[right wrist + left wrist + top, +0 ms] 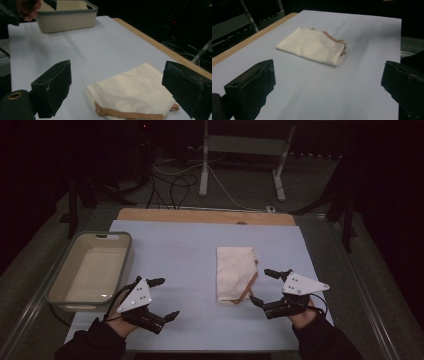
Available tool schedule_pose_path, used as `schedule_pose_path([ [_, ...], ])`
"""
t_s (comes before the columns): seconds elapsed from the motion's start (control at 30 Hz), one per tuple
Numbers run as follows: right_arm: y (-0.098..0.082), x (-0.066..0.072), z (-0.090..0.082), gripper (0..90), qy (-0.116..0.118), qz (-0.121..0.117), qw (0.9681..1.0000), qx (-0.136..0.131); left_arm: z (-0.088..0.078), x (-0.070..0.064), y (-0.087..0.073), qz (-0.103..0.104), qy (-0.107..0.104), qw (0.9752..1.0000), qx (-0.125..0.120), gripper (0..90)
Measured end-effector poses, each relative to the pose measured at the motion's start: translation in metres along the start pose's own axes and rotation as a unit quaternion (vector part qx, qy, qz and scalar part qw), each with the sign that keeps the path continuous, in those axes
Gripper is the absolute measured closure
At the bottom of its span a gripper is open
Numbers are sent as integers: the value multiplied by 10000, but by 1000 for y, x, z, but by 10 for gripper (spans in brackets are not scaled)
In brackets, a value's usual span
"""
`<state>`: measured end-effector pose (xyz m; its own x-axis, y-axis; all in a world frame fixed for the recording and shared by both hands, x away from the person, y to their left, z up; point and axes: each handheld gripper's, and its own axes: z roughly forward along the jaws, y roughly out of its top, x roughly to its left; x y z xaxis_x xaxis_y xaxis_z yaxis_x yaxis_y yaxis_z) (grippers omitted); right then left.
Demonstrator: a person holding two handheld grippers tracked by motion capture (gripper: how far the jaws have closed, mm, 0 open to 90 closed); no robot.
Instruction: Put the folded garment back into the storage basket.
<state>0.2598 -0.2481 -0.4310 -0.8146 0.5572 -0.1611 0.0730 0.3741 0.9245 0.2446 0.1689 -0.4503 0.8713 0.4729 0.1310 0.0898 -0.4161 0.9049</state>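
Both the left gripper (163, 298) and right gripper (261, 287) have jaws spread wide, flanking the folded cream cloth bag (236, 273); right gripper just beside it

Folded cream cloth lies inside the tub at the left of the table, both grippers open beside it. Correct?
Not quite. The folded cream cloth lies on the white table cover, right of the tub, as the high view shows. The left gripper and right gripper are indeed open.
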Motion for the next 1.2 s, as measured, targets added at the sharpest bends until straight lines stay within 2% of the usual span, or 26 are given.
schedule_pose_path([
  [0.1, 6, -7, 0, 90, -33, 142, 9998, -112, 3, 4, 8, -51, 46, 10000, -7, 7],
  [0.2, 10, -14, 2, 90, -99, 86, 9999, -90, 7, 7, 14, -11, 42, 10000, 21, 7],
  [0.4, 12, -29, 14, 90, -150, 174, 9997, -40, 19, 12, 30, 46, -109, 9999, 5, 7],
  [0.57, 14, -36, 23, 90, -199, 153, 9997, 2, 31, 20, 37, -59, -212, 9997, 67, 7],
  [0.67, 14, -43, 28, 90, -210, 237, 9995, 34, 39, 23, 40, -90, -242, 9996, 94, 7],
  [0.8, 12, -50, 33, 90, -236, 343, 9991, 51, 51, 28, 42, -156, -272, 9994, 148, 7],
  [0.9, 9, -58, 40, 90, -325, 388, 9986, 165, 58, 29, 45, -179, -283, 9992, 200, 8],
  [1.0, 6, -61, 44, 90, -325, 434, 9983, 209, 65, 30, 49, -161, -249, 9993, 206, 7],
  [1.1, -4, -69, 54, 90, -284, 613, 9973, 280, 77, 33, 51, -241, -235, 9992, 208, 7],
  [1.17, -5, -70, 56, 90, -284, 634, 9971, 316, 77, 33, 51, -241, -235, 9992, 208, 8],
  [1.2, -5, -70, 56, 91, -284, 634, 9971, 316, 87, 35, 51, -238, -220, 9992, 246, 8],
])
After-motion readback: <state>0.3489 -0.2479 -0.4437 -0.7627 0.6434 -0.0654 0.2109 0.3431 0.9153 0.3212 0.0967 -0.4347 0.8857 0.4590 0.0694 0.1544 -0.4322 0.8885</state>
